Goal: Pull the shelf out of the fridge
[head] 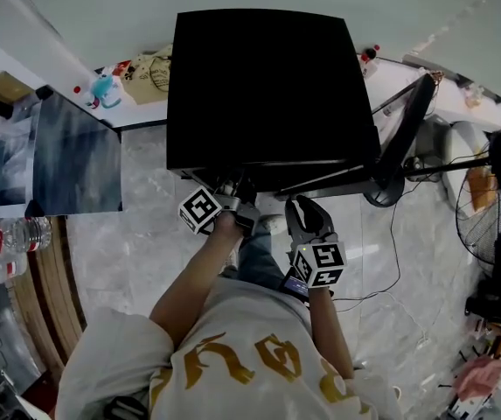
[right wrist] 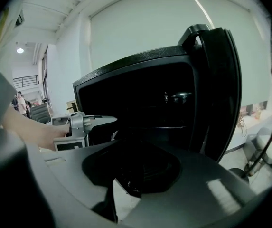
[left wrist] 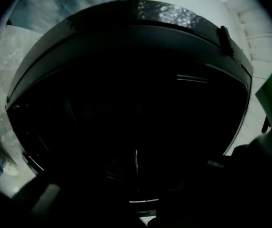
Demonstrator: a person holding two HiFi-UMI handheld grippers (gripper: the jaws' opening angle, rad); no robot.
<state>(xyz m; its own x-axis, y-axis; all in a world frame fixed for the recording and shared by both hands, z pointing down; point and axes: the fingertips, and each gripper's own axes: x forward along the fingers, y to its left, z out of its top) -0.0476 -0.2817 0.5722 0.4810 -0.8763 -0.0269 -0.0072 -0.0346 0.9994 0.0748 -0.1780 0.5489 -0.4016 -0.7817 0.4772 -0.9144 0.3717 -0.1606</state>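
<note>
1 fridge [head: 259, 86] | 2 tools: left tool [head: 237, 203] at opening, right tool [head: 306, 214] outside

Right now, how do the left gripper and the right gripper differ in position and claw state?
The left gripper reaches into the open fridge; the right gripper hangs outside it, nearer the person. The left gripper's claw is lost in the dark interior, state unclear; the right gripper's claw looks shut and empty. Both point toward the fridge.
</note>
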